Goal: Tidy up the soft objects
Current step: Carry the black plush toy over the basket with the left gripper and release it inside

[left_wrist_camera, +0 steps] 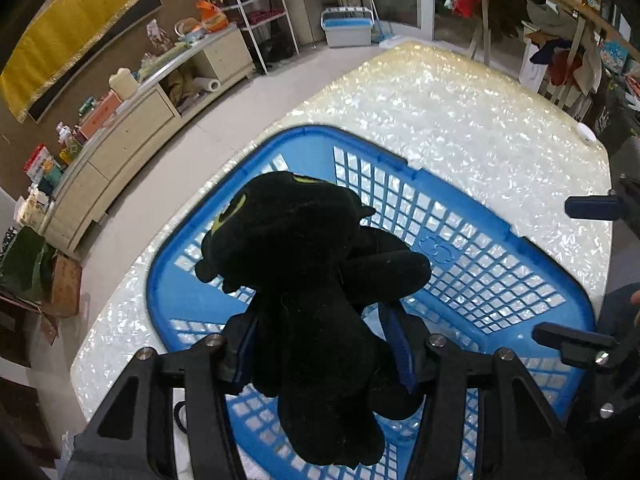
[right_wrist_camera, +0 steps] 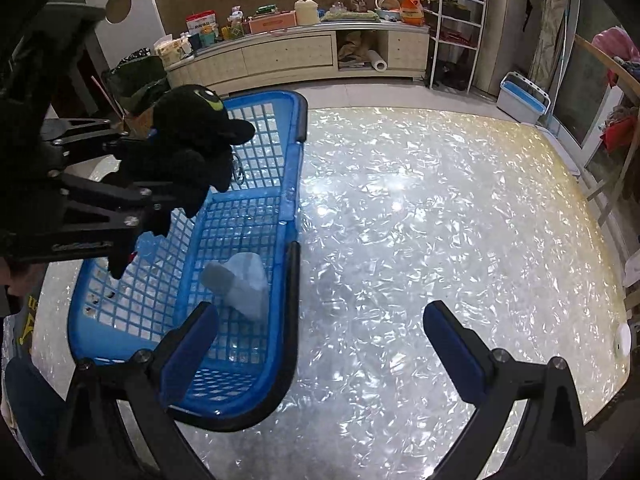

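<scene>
Dragon plush over basket
My left tool (left_wrist_camera: 320,344) clamps the black dragon plush (left_wrist_camera: 308,264) above the blue basket (left_wrist_camera: 480,264); right tool (right_wrist_camera: 320,340) hangs released. Early release risks it catching the rim.

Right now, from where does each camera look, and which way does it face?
Left wrist: on the left tongs, facing down at the black plush toy they grip above the blue basket; right tongs show at right.
Right wrist: on the open right tongs, facing down at the shiny table.
Shared: basket, toy, table.
</scene>
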`<action>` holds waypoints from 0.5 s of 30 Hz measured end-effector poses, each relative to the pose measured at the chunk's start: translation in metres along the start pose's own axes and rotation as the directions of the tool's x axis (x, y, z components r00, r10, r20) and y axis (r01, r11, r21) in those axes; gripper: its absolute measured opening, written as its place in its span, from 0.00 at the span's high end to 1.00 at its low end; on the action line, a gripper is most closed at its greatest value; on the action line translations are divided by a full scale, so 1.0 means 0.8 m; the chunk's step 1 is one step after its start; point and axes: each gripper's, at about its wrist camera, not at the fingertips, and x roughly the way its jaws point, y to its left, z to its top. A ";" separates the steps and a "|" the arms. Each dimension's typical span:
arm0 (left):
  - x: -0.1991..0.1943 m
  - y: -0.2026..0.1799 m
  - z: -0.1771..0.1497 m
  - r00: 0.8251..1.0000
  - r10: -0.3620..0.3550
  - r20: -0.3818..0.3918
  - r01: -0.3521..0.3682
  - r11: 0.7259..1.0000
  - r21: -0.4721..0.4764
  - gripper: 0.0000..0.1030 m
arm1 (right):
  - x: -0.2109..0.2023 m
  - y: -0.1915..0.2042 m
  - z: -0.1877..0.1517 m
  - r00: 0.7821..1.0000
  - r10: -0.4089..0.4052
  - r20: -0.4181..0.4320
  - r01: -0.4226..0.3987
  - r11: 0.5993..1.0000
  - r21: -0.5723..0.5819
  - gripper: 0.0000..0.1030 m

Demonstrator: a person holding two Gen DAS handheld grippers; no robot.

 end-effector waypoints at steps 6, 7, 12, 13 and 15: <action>0.035 -0.004 0.001 0.999 -0.006 -0.043 0.007 1.000 0.030 0.49 | 0.008 -0.006 -0.004 1.000 0.008 -0.016 -0.008 1.000 0.017 0.00; 0.038 -0.003 0.001 0.999 -0.005 -0.046 0.006 0.999 0.031 0.49 | 0.010 -0.007 -0.005 1.000 0.007 -0.022 -0.007 1.000 0.018 0.00; 0.053 0.000 0.001 0.997 -0.011 -0.070 0.013 0.999 0.031 0.47 | 0.016 -0.008 -0.006 0.999 0.014 -0.037 -0.014 1.000 0.019 0.00; 0.054 0.000 0.001 0.997 -0.009 -0.076 0.011 0.999 0.033 0.45 | 0.017 -0.009 -0.005 0.999 0.016 -0.039 -0.016 1.000 0.020 0.00; 0.054 0.001 0.002 0.997 -0.010 -0.076 0.012 1.000 0.028 0.43 | 0.018 -0.009 -0.004 0.999 0.017 -0.040 -0.016 1.000 0.020 0.00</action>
